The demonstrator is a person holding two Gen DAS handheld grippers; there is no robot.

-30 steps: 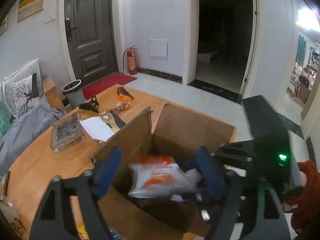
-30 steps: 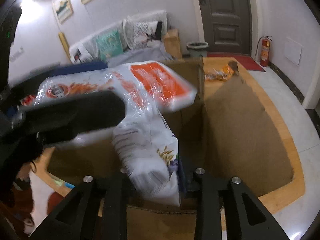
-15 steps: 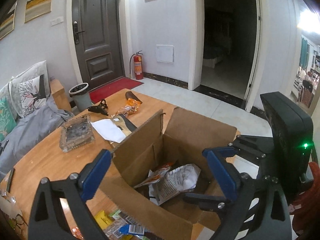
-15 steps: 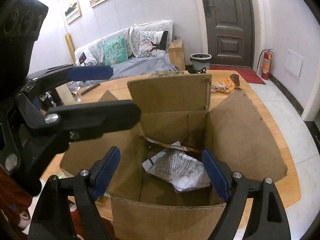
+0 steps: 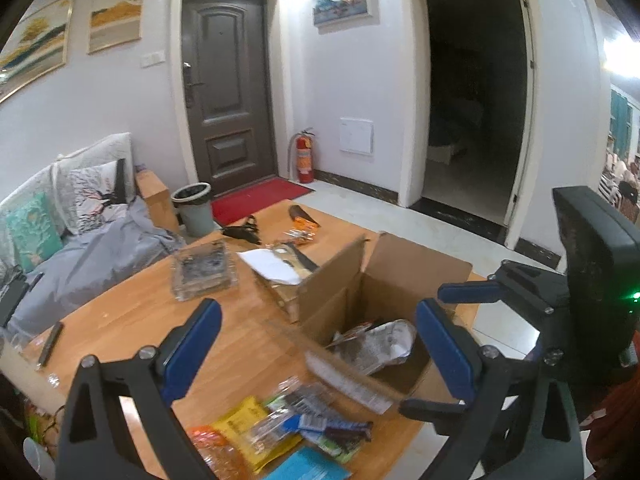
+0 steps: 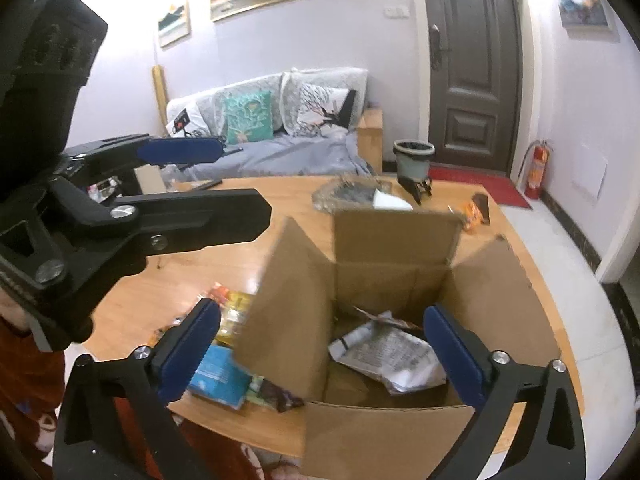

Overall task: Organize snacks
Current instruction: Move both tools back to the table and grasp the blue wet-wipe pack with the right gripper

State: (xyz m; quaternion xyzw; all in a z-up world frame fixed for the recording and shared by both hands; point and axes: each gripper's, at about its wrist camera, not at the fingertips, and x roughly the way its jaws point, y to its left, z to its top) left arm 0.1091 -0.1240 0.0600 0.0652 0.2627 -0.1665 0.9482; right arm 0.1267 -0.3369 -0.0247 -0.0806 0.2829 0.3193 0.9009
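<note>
An open cardboard box (image 6: 396,252) stands on the wooden table, also in the left wrist view (image 5: 404,264). Inside it lies a white snack bag (image 6: 390,354), seen in the left wrist view too (image 5: 376,344). A pile of loose snack packets (image 5: 276,428) lies on the table to the left of the box; the right wrist view shows it (image 6: 222,344). My left gripper (image 5: 320,352) is open and empty above the pile and the box's near flap. My right gripper (image 6: 324,352) is open and empty above the box's front edge.
A glass ashtray (image 5: 204,268), white paper (image 5: 272,264), a black clip (image 5: 244,232) and an orange snack wrapper (image 5: 302,226) lie on the far side of the table (image 5: 132,312). A sofa with cushions (image 6: 280,120) and a bin (image 6: 412,156) stand beyond it.
Both grippers let go of the snack bags, which dropped into the box. Both grippers have opened, risen and pulled back; the left one has swung left over the packet pile.
</note>
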